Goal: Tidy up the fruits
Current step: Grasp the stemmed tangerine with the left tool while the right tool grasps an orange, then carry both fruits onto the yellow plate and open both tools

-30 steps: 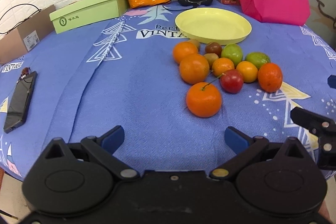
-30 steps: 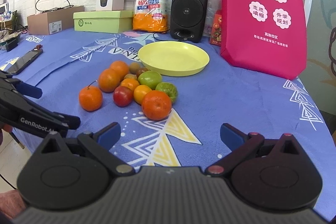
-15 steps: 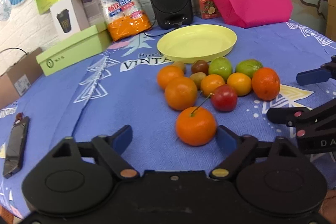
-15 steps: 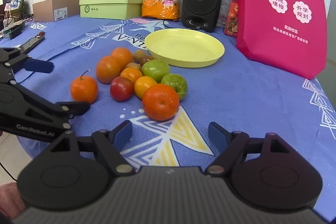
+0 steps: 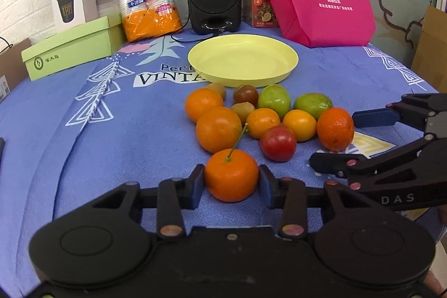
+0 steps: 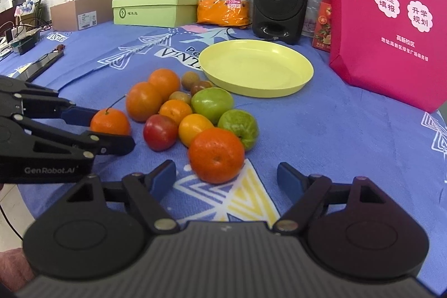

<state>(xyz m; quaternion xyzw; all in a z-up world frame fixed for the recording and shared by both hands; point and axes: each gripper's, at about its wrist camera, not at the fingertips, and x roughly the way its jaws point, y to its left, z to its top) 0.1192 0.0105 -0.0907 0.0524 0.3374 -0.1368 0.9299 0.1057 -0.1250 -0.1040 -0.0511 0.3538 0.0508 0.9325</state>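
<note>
On the bench, near edge:
Left tool [image 5: 231,181]: clamped on the stemmed orange [image 5: 231,175].
Right tool [image 6: 226,177]: fingers apart, just short of another orange [image 6: 216,155].
Plate [image 5: 243,61]: far side of fruit pile.

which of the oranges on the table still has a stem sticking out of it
The stemmed orange, nearest the camera, between the left gripper fingers. A thin green stem rises from its top; the other oranges show none.

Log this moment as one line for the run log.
left gripper: shut on stemmed orange, on cloth | right gripper: open, behind another orange | plate: empty | step: first pick
</note>
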